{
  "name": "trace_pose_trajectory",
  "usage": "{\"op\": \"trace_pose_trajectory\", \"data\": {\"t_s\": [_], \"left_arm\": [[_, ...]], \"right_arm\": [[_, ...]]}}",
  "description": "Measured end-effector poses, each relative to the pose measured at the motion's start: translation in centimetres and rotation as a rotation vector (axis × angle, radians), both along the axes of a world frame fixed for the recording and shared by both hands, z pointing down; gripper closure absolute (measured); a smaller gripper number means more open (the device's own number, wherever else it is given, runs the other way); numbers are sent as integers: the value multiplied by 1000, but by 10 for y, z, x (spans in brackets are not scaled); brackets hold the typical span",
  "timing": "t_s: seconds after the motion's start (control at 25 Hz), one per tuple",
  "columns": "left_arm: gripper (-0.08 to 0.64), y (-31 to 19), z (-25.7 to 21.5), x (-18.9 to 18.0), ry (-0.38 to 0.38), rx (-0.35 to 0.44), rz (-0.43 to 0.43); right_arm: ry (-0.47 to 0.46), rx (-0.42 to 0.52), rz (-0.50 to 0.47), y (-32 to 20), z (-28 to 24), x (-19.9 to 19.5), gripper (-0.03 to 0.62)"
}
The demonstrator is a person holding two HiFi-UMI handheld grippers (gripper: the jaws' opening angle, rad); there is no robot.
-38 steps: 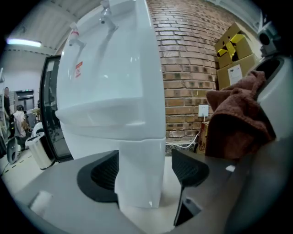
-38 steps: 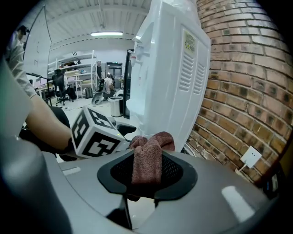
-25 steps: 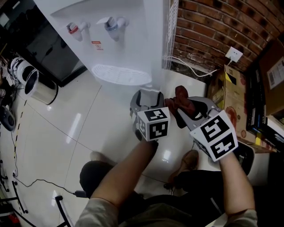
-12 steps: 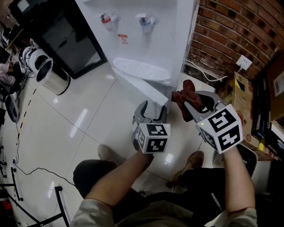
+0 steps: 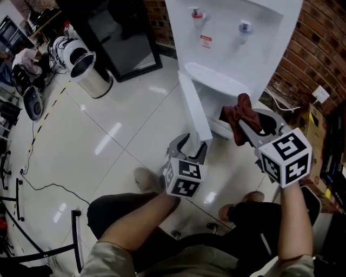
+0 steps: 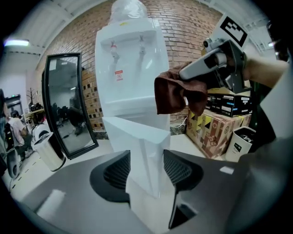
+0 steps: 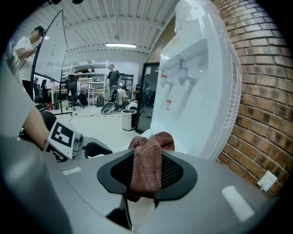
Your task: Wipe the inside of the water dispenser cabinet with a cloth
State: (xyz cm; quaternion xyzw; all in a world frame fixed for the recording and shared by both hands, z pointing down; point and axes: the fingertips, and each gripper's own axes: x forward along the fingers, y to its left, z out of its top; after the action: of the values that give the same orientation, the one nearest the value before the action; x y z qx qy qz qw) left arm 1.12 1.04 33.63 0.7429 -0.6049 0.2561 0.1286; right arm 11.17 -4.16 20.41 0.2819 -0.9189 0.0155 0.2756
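Here is the white water dispenser (image 5: 238, 32) against the brick wall (image 5: 319, 48), red tap (image 5: 195, 12) and blue tap (image 5: 244, 26) up top, the drip tray (image 5: 216, 78) just below them, and the cabinet door (image 5: 192, 105) under that tray is swung wide out over the pale tiled floor (image 5: 108, 140). The left hand-held gripper (image 5: 192, 145) is right on the free edge of that door: its jaws have just been closing, the white panel stands between them, and in the left gripper view both ribbed pads sit against its two faces, so that is a grip on the door. Over on the other side, the right hand-held gripper (image 7: 146, 173) is clamped on the cloth (image 5: 236, 114), a reddish-brown terry cloth bunched up between the pads, its folds standing up past the jaw tips and a bit hanging below. The cloth is held in the air at the mouth of the open cabinet (image 5: 213, 111), just beside the door's inner face and below the drip tray; whether it touches anything inside, the views do not tell. Off to the left stands a shiny metal bin (image 5: 89, 73) near a dark-framed mirror (image 6: 66, 105), and a printed cardboard box (image 6: 215, 132) sits by the wall on the right.
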Motion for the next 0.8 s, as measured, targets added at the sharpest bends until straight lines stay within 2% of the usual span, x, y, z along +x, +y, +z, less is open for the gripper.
{"op": "trace_pose_trajectory", "data": {"t_s": [0.2,0.4,0.48,0.64,0.8], "left_arm": [[364,24,2,-35,18,-31,-22],[444,37,0,-64,17,-32,-51],[489,41,0,-78,14,-36,-85],[495,44,1,-110,17,-50,-168],[510,46,3,-143,4,-71,-280]], "right_arm": [[44,10,-9,9,12,-28,459],[15,9,-61,18,2,-66,459],[-10,5,-74,18,-4,-80,459],[-55,-4,-63,12,-11,-99,459],[-44,-12,-51,5,-4,-112,459]]}}
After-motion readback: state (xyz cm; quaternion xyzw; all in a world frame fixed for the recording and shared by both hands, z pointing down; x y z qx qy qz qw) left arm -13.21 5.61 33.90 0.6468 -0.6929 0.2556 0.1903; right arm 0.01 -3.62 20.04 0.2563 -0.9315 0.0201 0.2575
